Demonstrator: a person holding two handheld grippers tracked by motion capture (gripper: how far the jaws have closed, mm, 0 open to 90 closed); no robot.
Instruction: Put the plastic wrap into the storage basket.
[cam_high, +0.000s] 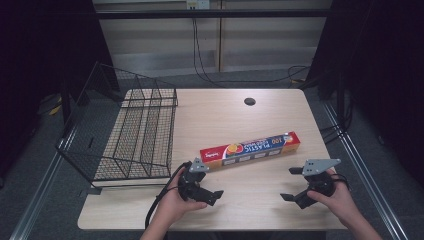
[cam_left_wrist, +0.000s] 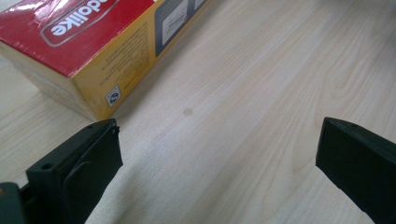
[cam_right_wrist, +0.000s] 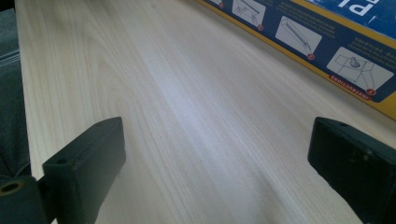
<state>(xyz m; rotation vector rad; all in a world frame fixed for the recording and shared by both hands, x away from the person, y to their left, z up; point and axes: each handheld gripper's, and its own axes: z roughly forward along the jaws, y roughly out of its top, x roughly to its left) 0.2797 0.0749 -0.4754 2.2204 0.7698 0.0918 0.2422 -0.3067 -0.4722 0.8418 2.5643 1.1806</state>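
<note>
A long red, yellow and blue plastic-wrap box (cam_high: 250, 149) lies flat across the middle of the wooden table (cam_high: 260, 120). My left gripper (cam_high: 210, 181) rests on the table just in front of the box's red left end, open and holding nothing. In the left gripper view the box's red end (cam_left_wrist: 93, 42) sits close ahead, to the left of my open gripper (cam_left_wrist: 219, 158). My right gripper (cam_high: 290, 184) is open in front of the box's right half, apart from it. In the right gripper view the box's blue side (cam_right_wrist: 327, 42) runs along the upper right, beyond my open gripper (cam_right_wrist: 219, 161).
A black wire basket (cam_high: 135, 135) stands on the table's left side and overhangs its left edge. A dark round hole (cam_high: 249, 101) is near the table's back edge. Cables (cam_high: 210, 75) trail on the floor behind. Bare wood lies between my two hands.
</note>
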